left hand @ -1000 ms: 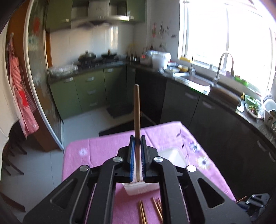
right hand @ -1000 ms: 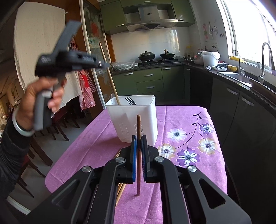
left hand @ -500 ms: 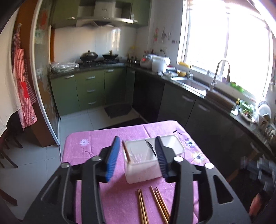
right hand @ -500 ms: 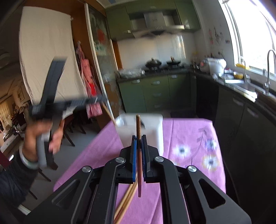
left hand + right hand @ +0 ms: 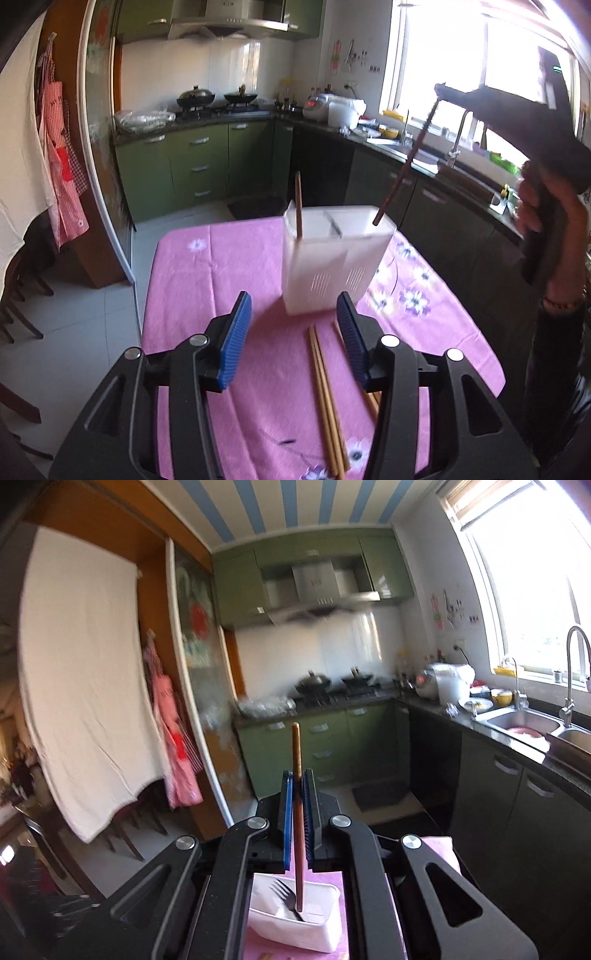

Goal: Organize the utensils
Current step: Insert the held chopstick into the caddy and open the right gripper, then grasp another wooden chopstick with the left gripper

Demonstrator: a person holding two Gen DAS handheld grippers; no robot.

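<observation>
A white utensil holder point(image 5: 332, 266) stands on the pink tablecloth point(image 5: 192, 295). One dark chopstick point(image 5: 298, 206) leans inside its left end, and a black fork point(image 5: 284, 897) lies in it. My left gripper point(image 5: 293, 339) hangs low in front of the holder, its jaws opening, with nothing gripped between the blue pads point(image 5: 236, 343). Several light wooden chopsticks point(image 5: 325, 398) lie on the cloth beneath it. My right gripper point(image 5: 297, 786) is shut on another dark chopstick point(image 5: 296, 768), upright above the holder point(image 5: 295, 923). In the left wrist view the right gripper point(image 5: 439, 90) holds that chopstick point(image 5: 402, 173) tilted over the holder's right end.
A person's hand point(image 5: 554, 229) carries the right gripper at the table's right side. Dark counter cabinets and a sink point(image 5: 517, 723) run along the right. Green cabinets point(image 5: 192, 166) fill the back. Chairs point(image 5: 14, 295) stand on the left, beyond the table's edge.
The left gripper let go of its dark chopstick, which now stands in the holder, then opened and drew back lower. The right gripper rose with its chopstick to above the holder.
</observation>
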